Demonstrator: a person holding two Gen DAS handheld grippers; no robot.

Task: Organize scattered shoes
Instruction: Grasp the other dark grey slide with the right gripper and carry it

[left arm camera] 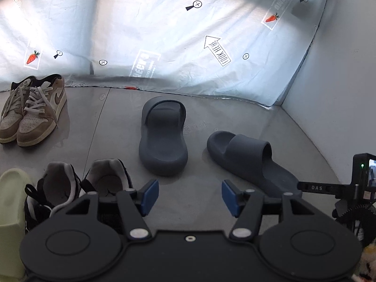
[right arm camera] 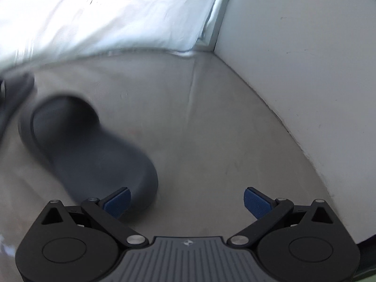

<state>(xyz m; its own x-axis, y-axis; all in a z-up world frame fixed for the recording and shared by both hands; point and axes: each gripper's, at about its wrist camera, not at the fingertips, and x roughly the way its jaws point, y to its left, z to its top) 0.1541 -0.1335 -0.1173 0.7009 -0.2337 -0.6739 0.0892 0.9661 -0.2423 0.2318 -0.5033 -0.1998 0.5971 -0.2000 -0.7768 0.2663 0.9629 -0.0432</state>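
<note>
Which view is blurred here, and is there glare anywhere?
Right wrist: motion blur smears the grey slide, though the right gripper stays sharp; the backdrop sheet is blown out. Left wrist: sharp overall, with glare on the sheet's upper left.

Far left floor: tan sneakers stand as a pair near the draped sheet, blocking that side.
Near left floor: black-and-white sneakers and a pale green shoe crowd together.
Centre floor: upright grey slide, with bare floor between it and the tan sneakers.
Right floor: second grey slide lies angled, with a narrow gap between the two slides.
Right corner: bare floor up to the white wall.
</note>
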